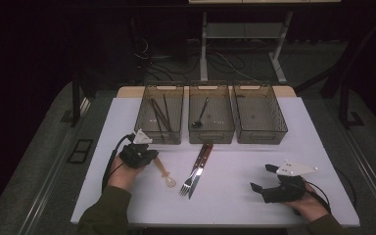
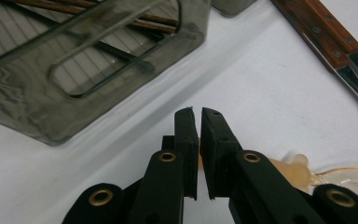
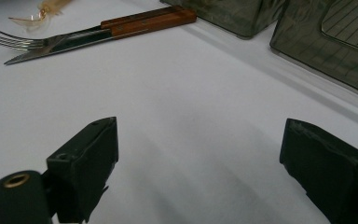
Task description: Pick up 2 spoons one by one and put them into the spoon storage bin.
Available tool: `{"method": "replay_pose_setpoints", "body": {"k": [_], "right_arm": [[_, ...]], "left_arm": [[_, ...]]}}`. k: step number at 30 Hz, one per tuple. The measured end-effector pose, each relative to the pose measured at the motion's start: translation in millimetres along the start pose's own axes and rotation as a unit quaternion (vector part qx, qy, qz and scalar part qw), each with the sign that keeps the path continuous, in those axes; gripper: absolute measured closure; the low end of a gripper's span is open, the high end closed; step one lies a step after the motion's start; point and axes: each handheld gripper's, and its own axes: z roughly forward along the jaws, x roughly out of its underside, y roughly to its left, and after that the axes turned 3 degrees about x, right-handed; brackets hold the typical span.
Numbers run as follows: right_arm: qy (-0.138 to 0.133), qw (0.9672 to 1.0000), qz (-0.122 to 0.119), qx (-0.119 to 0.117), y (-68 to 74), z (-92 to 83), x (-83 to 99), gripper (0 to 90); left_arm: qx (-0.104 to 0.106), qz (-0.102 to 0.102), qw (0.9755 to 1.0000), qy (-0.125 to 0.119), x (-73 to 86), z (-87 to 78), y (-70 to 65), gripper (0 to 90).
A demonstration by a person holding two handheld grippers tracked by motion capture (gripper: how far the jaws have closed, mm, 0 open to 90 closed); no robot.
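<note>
Table: we see a white top with three smoked bins along its far edge; the left bin holds dark sticks, the middle bin a small spoon.
Cutlery pair: a wood-handled fork and knife lie side by side mid-table, handles toward the bins.
Plastic spoon: amber and translucent, it lies on the table left of the fork, its long axis running from the left gripper toward us, bowl nearest us.
Left gripper: we judge it the nearer hand by far; it sits at the spoon's handle end.
Right gripper: jaws spread wide over bare table, well apart from the spoon.
Left gripper view: the left gripper's jaws are nearly pressed together, amber handle showing between and behind them; we take it as pinched.
High view: the hand hides that pinch, but the spoon's full lie shows.
</note>
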Motion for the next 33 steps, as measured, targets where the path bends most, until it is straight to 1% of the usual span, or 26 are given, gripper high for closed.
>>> {"method": "replay_pose_setpoints", "body": {"k": [3,6,10,12,13,16,18,20,22,23,25,29,31,33], "right_arm": [[0.000,1.0000,-0.001,0.000,0.4,-0.2,-0.1,11.7],[0.001,1.0000,-0.003,0.000,0.4,0.2,-0.1,11.7],[0.001,1.0000,-0.002,0.000,0.3,0.0,0.0,11.7],[0.001,1.0000,-0.002,0.001,0.3,-0.2,0.0,11.7],[0.001,1.0000,-0.001,0.000,0.3,-0.3,0.0,11.7],[0.001,1.0000,-0.002,0.000,0.3,-0.1,0.1,11.7],[0.001,1.0000,-0.002,0.000,0.3,0.0,0.0,11.7],[0.001,1.0000,-0.004,0.000,0.4,-0.1,0.0,11.7],[0.001,1.0000,-0.003,0.001,0.4,0.0,0.0,11.7],[0.002,1.0000,-0.002,0.001,0.3,0.0,0.0,11.7],[0.001,1.0000,-0.001,0.001,0.2,-0.4,0.1,11.7],[0.000,1.0000,-0.001,0.001,0.0,-0.6,0.2,11.7],[0.000,1.0000,-0.003,0.001,0.1,-0.6,0.2,11.7],[0.000,1.0000,-0.003,0.000,0.3,-0.9,0.1,11.7]], "left_arm": [[-0.003,-0.006,1.0000,0.001,1.5,0.8,2.7,82.4],[-0.002,-0.011,0.9999,-0.001,3.1,1.2,5.4,81.5],[0.003,-0.025,0.9997,-0.002,6.4,0.8,9.8,79.5],[0.009,-0.032,0.9994,-0.008,8.5,-0.1,11.2,76.1],[0.014,-0.032,0.9994,-0.007,9.1,-0.9,12.1,74.0],[0.014,-0.033,0.9993,-0.009,10.1,-0.6,12.2,66.2],[0.018,-0.036,0.9991,-0.011,9.6,0.2,12.0,63.3],[0.019,-0.031,0.9993,-0.009,8.2,1.5,10.5,59.7],[0.022,-0.021,0.9995,-0.009,6.7,2.7,8.3,59.2],[0.026,-0.018,0.9995,-0.007,6.0,2.2,6.9,59.2],[0.042,-0.009,0.9990,-0.009,5.3,1.3,4.5,57.1],[0.059,0.007,0.9982,-0.004,4.0,-0.9,-3.4,54.4],[0.065,0.016,0.9978,0.001,4.4,-2.0,-9.0,56.5],[0.072,0.017,0.9972,0.004,7.0,-5.7,-14.6,64.4]]}}
